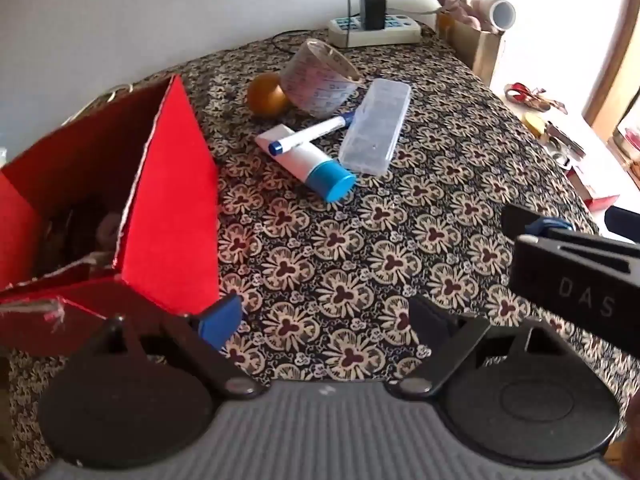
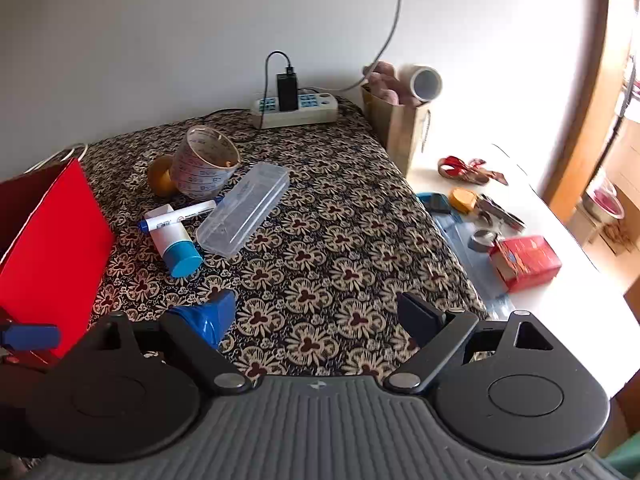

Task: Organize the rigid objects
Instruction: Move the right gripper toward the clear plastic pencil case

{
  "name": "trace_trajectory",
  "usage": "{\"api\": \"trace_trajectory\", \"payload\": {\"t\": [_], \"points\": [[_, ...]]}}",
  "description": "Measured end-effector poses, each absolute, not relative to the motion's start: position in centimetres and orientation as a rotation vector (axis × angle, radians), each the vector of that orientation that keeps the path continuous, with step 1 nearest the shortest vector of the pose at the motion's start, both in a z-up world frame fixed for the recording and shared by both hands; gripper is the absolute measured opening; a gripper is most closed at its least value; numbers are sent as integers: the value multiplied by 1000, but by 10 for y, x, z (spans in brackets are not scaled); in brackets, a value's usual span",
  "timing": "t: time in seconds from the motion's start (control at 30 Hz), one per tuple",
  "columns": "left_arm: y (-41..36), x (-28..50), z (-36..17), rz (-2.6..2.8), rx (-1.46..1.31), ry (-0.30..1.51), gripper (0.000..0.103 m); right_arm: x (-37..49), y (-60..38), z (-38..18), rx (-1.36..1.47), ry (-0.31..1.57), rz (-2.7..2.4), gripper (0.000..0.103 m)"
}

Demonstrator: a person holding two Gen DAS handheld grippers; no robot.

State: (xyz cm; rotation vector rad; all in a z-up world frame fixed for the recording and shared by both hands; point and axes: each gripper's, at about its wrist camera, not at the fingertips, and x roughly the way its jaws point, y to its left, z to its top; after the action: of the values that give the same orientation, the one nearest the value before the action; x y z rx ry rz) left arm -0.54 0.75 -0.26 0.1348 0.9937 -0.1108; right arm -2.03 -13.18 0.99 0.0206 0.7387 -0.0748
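**Both grippers wide and empty over the patterned cloth**

Nearest you, your left gripper (image 1: 324, 320) hangs with its jaws spread wide, nothing between them, only the floral tablecloth (image 1: 360, 248) below. Your right gripper (image 2: 320, 316) is the same: jaws well apart, holding nothing. In the left wrist view its black finger pokes in from the right edge.

Take the red box (image 1: 168, 208) as your landmark. It stands open just beside your left gripper's blue-padded finger, dark contents inside, too murky to name.

Beyond the box, toward the wall, the loose items cluster. A white tube with a blue cap (image 1: 316, 164) lies closest to it, cap pointing toward you. A white marker with blue ends (image 1: 312, 134) lies across the tube, touching it. A clear plastic case (image 1: 376, 126) lies just beside both, on the side away from the box. Farther on, a clear measuring cup (image 1: 320, 80) lies tipped on its side, with an amber ball-like thing (image 1: 266, 94) touching it on the box side.

Farthest from the box, against the wall, a power strip (image 1: 374, 30) carries a black charger (image 1: 372, 10). A paper bag (image 1: 480, 46) stands at the cloth's far corner.
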Motion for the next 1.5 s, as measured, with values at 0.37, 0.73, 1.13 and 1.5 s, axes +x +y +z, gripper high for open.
{"api": "trace_trajectory", "payload": {"t": [0.37, 0.73, 1.13, 1.5], "points": [[-11, 6, -4, 3, 79, 1015, 91, 6, -151, 9, -16, 765, 33, 75], [-24, 9, -12, 91, 60, 1048, 91, 15, -160, 0, -35, 792, 126, 75], [-39, 12, -16, 116, 72, 1066, 91, 20, -176, -4, 5, 817, 175, 75], [-50, 15, -19, 134, 83, 1072, 91, 24, -188, -10, 41, 837, 214, 74]]}}
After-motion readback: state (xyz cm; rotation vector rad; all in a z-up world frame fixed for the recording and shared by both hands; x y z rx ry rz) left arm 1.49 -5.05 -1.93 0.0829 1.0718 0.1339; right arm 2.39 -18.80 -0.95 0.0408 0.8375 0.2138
